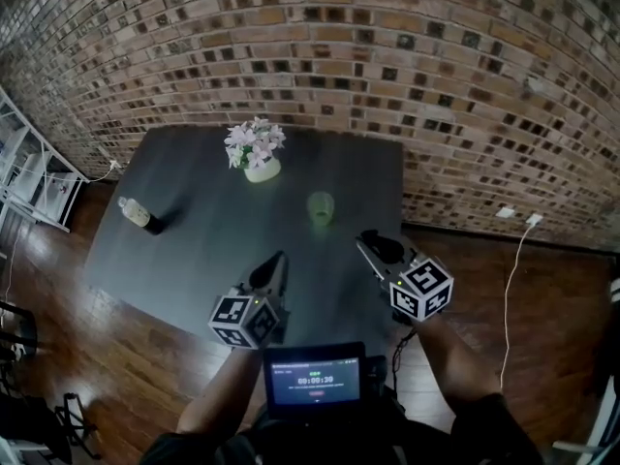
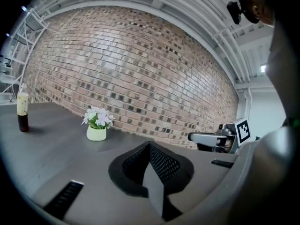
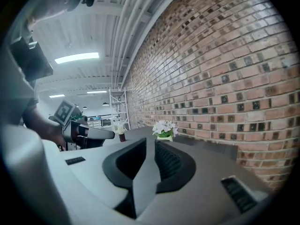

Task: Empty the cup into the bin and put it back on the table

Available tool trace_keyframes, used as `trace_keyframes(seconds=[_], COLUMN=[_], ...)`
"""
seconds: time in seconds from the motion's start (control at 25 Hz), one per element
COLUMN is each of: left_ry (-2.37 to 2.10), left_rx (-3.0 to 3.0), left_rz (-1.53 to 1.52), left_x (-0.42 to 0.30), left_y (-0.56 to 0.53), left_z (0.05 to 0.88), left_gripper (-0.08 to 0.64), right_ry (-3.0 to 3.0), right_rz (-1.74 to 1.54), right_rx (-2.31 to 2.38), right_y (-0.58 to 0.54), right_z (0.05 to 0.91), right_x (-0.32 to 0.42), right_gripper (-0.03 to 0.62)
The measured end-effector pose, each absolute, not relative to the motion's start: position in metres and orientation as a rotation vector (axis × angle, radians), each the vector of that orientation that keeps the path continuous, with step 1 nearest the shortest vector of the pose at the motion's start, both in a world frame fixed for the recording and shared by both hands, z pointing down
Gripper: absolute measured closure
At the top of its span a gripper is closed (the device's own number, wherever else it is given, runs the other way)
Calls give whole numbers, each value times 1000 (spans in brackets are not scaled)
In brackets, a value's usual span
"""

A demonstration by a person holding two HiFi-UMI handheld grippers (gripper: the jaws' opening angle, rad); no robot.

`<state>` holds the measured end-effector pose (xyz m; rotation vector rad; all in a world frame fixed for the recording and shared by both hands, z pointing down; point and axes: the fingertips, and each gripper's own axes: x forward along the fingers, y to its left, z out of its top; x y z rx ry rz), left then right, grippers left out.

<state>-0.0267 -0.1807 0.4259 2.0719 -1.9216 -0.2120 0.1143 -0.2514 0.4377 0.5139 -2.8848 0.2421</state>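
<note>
A pale green see-through cup [image 1: 321, 207] stands upright on the dark grey table [image 1: 194, 260], right of the middle; what it holds I cannot make out. My right gripper [image 1: 368, 245] hovers just right of and nearer than the cup, not touching it. Its jaws [image 3: 149, 142] stand a narrow slit apart with nothing between them. Over the table's near edge is my left gripper [image 1: 278, 263], whose jaws [image 2: 150, 146] are shut and empty. Neither gripper view shows the cup, and no bin is in view.
A white pot of pale flowers [image 1: 256, 153] stands at the table's far side, and a small bottle with dark liquid [image 1: 139, 212] at its left. A brick wall [image 1: 387, 56] runs behind. Wooden floor [image 1: 68, 337] surrounds the table; white shelving [image 1: 29, 177] stands far left.
</note>
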Motion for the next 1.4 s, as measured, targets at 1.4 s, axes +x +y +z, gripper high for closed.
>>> trace_keyframes(seconds=[1.4], left_ry=[-1966], left_rx=[2282], left_rz=[-197], left_x=[12], left_y=[-113], left_z=[365], left_gripper=[560], right_ry=[-2898], right_rz=[268], right_rx=[604], right_y=[-179], right_z=[387], right_x=[179], right_gripper=[592])
